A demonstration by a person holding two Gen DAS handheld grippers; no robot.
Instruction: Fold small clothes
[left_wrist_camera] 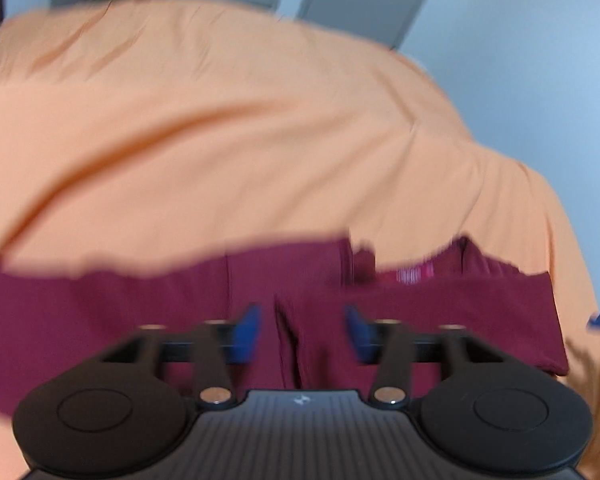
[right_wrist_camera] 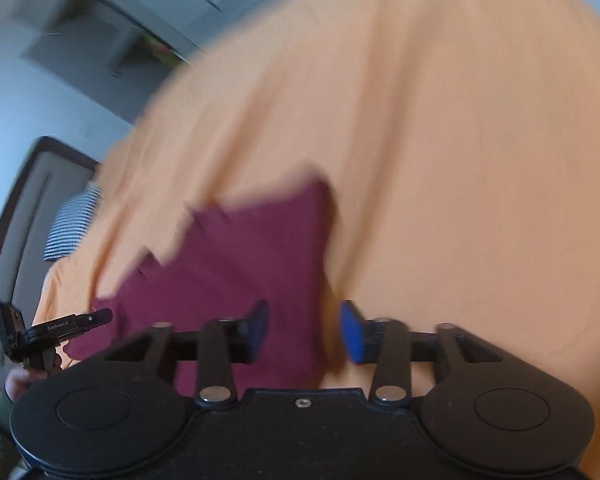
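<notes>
Both the left gripper (left_wrist_camera: 304, 330) and right gripper (right_wrist_camera: 304, 330) gape over the maroon garment (left_wrist_camera: 440, 320) (blurred)

- The maroon garment (left_wrist_camera: 100, 312) lies spread on the orange sheet (left_wrist_camera: 220, 140), partly folded, with a lengthwise crease running down its middle.
- A pale label shows at its far edge.
- In the right wrist view its corner (right_wrist_camera: 260, 248) lies flat, edges blurred.

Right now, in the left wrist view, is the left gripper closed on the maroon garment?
No, the left gripper is open, its blue pads apart above the maroon garment, gripping nothing.
</notes>
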